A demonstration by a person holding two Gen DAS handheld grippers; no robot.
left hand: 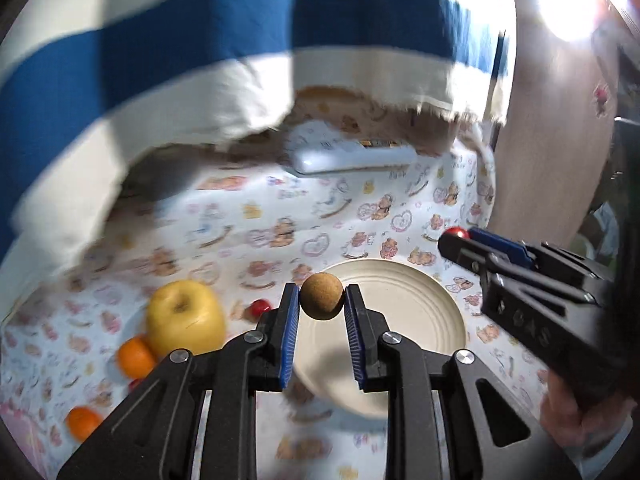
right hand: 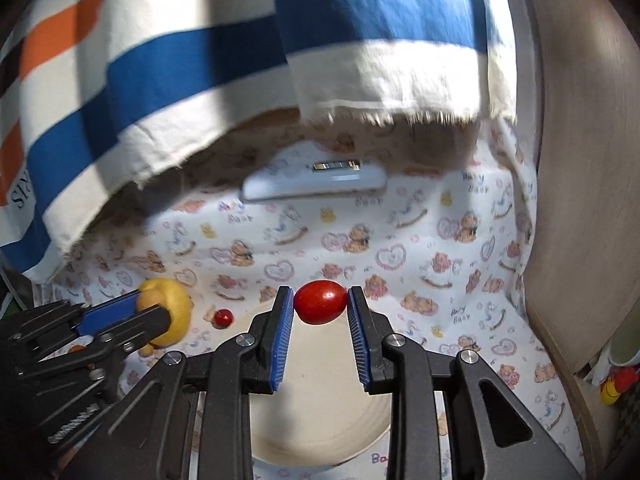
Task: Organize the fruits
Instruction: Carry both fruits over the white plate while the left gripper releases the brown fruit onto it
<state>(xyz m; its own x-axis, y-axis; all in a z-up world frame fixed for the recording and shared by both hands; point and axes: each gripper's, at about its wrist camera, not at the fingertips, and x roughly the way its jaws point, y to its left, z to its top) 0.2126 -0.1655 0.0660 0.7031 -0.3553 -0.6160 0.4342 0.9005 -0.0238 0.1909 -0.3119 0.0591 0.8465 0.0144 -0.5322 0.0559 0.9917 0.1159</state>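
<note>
Both claws are hovering over my plate [left hand: 404, 284]: left gripper [left hand: 322, 300] clamping a brown ball [left hand: 322, 297], right gripper [right hand: 320, 304] clamping a tomato [right hand: 320, 302].

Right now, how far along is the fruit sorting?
Early. Done: nothing, the plate looks bare. In hand: left gripper clamps a brown round fruit, right gripper a red tomato, both over the plate. Left: yellow apple, two oranges, small red fruit on the cloth.
</note>
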